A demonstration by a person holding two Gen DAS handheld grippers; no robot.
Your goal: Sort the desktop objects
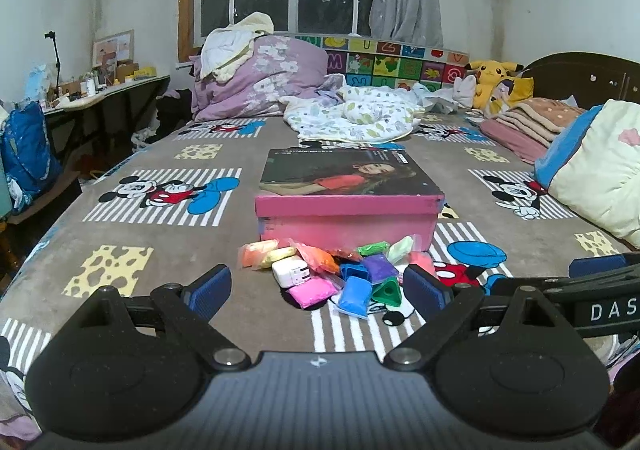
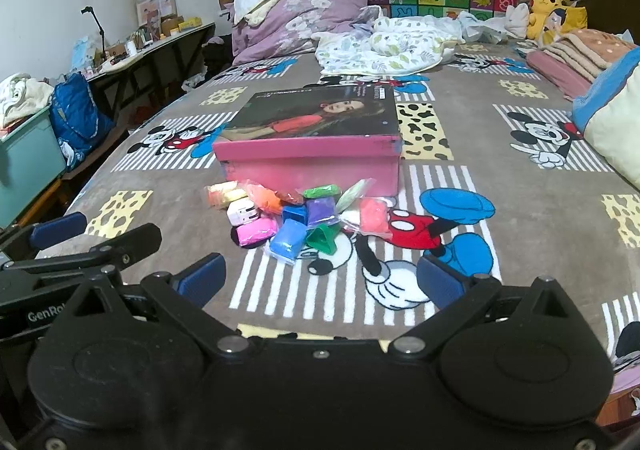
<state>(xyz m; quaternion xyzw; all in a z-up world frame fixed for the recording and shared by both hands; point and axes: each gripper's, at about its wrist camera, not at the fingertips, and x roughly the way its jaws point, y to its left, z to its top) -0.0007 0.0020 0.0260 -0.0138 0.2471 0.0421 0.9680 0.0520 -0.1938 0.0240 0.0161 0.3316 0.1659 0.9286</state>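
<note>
Left gripper [image 1: 318, 286] low in the left wrist view, jaws spread wide, nothing between them; blue pads [image 1: 210, 286] hover above the bedspread [image 1: 120, 242]. Right gripper [image 2: 320, 282] same story at the bottom of the right wrist view: wide apart, empty. Its blue-tipped arm also shows at the right edge of the left view, and the left unit shows at the left edge of the right view, so the 2 sit side by side.

Task pile is mid-frame in both views, just ahead of the jaws: small bagged clay packs heaped on the cartoon-mouse bedspread, touching each other. Pink pack [image 1: 312, 292] and blue pack [image 1: 354, 296] nearest the camera, green triangular piece [image 1: 387, 292] just right of the blue pack, purple pack [image 1: 378, 268] behind it, white charger block [image 1: 291, 270] at the pile's left, orange pack [image 1: 318, 258] and yellow pack [image 1: 276, 256] at the back left. Salmon pack [image 2: 374, 219] at the right side in the right view.

Pink box [image 1: 348, 223] with a photo lid, closed, directly behind the pile, packs against its front wall. Bedding and a yellow plush [image 1: 494, 75] in the upper right, cluttered desk [image 1: 100, 93] at upper left.
</note>
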